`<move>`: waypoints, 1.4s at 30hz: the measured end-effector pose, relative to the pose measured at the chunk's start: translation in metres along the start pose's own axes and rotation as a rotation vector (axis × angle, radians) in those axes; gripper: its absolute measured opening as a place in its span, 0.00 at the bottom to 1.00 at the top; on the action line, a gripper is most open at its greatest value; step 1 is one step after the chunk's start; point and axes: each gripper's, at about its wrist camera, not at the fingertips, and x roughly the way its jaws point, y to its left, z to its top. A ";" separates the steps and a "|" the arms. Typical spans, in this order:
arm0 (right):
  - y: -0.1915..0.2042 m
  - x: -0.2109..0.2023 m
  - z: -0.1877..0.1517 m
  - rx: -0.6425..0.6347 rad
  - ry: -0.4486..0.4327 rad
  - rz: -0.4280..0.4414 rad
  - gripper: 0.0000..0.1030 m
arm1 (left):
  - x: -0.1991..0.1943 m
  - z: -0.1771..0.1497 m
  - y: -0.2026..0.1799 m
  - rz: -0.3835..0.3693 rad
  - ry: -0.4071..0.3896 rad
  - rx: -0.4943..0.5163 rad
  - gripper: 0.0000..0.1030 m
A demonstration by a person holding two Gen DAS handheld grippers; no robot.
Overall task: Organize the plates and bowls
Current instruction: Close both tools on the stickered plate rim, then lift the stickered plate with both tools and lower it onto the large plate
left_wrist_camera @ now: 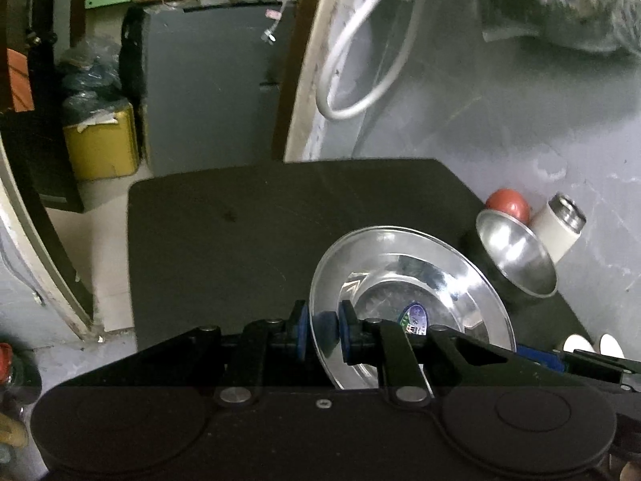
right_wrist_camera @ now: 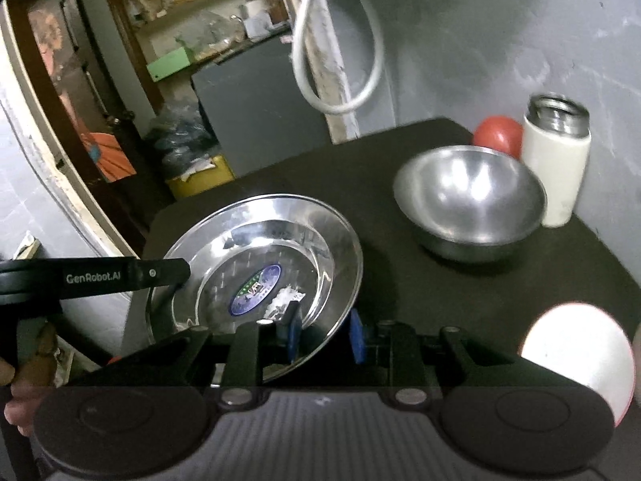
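On the dark tabletop that fills the middle of both views, your two grippers share one steel plate. At the lower centre of the left wrist frame, your left gripper is clamped on the plate's rim, one blue pad on each face of the metal. At the lower centre of the right wrist frame, your right gripper straddles the opposite rim, blue pads either side of the edge; whether they press it cannot be told. The plate sits tilted, a blue oval sticker in its well. Toward the upper right of the right wrist frame, a steel bowl stands upright on the table, apart from the plate, with a red ball and a white steel-topped canister just behind it against the grey wall. A white cord loops down the wall at upper centre.
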 end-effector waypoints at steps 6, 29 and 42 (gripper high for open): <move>0.006 -0.028 0.000 -0.026 -0.030 0.019 0.28 | -0.030 -0.003 -0.004 -0.003 -0.036 0.009 0.16; -0.019 -0.114 -0.060 -0.033 0.040 0.041 0.28 | -0.096 -0.085 -0.047 -0.026 0.061 -0.003 0.18; -0.015 -0.128 -0.078 -0.051 0.054 0.098 0.28 | -0.116 -0.099 -0.049 0.030 0.090 0.024 0.19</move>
